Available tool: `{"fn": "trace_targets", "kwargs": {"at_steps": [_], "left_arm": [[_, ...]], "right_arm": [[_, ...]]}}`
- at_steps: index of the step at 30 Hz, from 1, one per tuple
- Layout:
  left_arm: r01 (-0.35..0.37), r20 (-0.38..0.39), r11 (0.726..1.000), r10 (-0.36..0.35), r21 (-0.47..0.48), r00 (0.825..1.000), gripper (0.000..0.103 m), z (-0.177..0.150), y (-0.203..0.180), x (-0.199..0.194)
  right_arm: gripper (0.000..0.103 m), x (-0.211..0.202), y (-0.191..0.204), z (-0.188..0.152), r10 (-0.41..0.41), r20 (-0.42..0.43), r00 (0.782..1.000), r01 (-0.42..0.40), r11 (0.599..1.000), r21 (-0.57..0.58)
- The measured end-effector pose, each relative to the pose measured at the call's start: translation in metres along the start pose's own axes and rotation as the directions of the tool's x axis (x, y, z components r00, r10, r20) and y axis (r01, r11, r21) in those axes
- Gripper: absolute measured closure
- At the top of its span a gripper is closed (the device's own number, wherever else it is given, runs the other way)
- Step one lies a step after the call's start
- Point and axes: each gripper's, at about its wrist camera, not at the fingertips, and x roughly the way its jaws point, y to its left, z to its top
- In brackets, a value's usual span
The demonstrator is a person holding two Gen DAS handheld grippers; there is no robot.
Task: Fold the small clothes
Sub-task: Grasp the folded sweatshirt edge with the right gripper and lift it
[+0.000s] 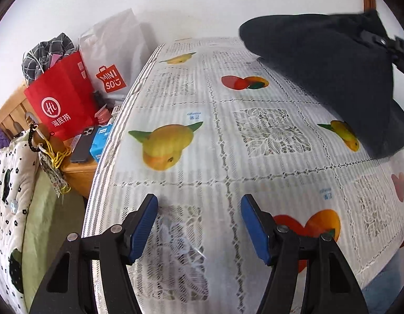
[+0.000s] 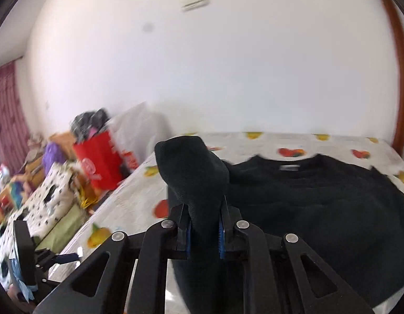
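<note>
Here, right gripper clamped on black sweater sleeve (cuff pointing up), left gripper agape, empty.

Two hand-held grippers, one gaping, one clamped.
Left gripper: black arms, blue pads spread well apart, nothing between them, angled downward. Right gripper: raised, jaws nearly closed, blue pads pinching a fold of the black sweater.
</note>
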Motion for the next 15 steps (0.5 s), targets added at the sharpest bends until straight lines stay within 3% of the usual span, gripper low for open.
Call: {"fn": "trace_targets", "kwargs": {"at_steps": [4,7,12,15], "left_arm": [[0.002,0.005,0.999,-0.003,0.032,1.0,0.04,0.006,-0.015,0.001],[0.072,0.0,0.996,-0.072,0.052,0.997,0.039,0.012,-0.034,0.001],[0.198,0.016,0.974,-0.201,0.112,0.979,0.039,0.022,-0.086,-0.006],[0.289,0.027,0.947,-0.295,0.141,0.955,0.03,0.029,-0.117,-0.012]], "right_arm": [[0.089,-0.017,-0.06,-0.014,-0.071,0.016,0.997,0.069,0.993,0.099],[0.089,-0.016,-0.096,-0.034,-0.115,-0.047,0.992,0.121,0.981,0.152],[0.086,-0.01,-0.128,-0.071,-0.105,-0.147,0.984,0.138,0.962,0.235],[0.081,-0.015,-0.133,-0.081,-0.084,-0.156,0.984,0.123,0.957,0.261]]}}
